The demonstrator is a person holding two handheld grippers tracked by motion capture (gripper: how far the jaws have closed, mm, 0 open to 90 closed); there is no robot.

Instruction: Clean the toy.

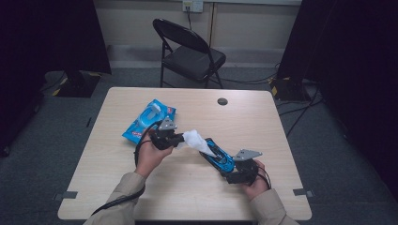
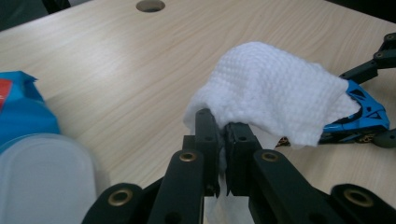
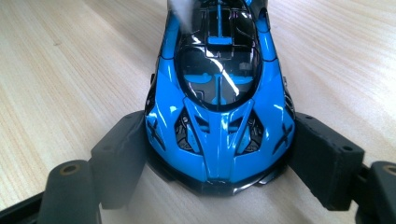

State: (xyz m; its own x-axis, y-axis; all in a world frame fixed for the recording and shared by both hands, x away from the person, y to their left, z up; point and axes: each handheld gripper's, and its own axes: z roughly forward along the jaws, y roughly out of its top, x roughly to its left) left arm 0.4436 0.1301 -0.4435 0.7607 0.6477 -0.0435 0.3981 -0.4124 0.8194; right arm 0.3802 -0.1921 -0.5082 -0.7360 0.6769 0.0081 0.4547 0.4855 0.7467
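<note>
A glossy blue toy car [image 1: 218,158] [image 3: 219,116] is clamped by its sides between the jaws of my right gripper [image 1: 230,171] [image 3: 219,161], just above the table. My left gripper [image 1: 177,139] [image 2: 224,135] is shut on a white textured wipe [image 1: 196,140] [image 2: 275,95]. The wipe drapes over the far end of the car [image 2: 362,114], touching it. In the right gripper view the wipe [image 3: 180,11] shows as a blur at the top edge.
A blue wipes packet [image 1: 148,119] [image 2: 28,135] with a white lid lies on the light wood table [image 1: 117,164] just left of my left hand. A cable hole [image 1: 222,101] sits near the far edge. A black folding chair [image 1: 187,51] stands beyond the table.
</note>
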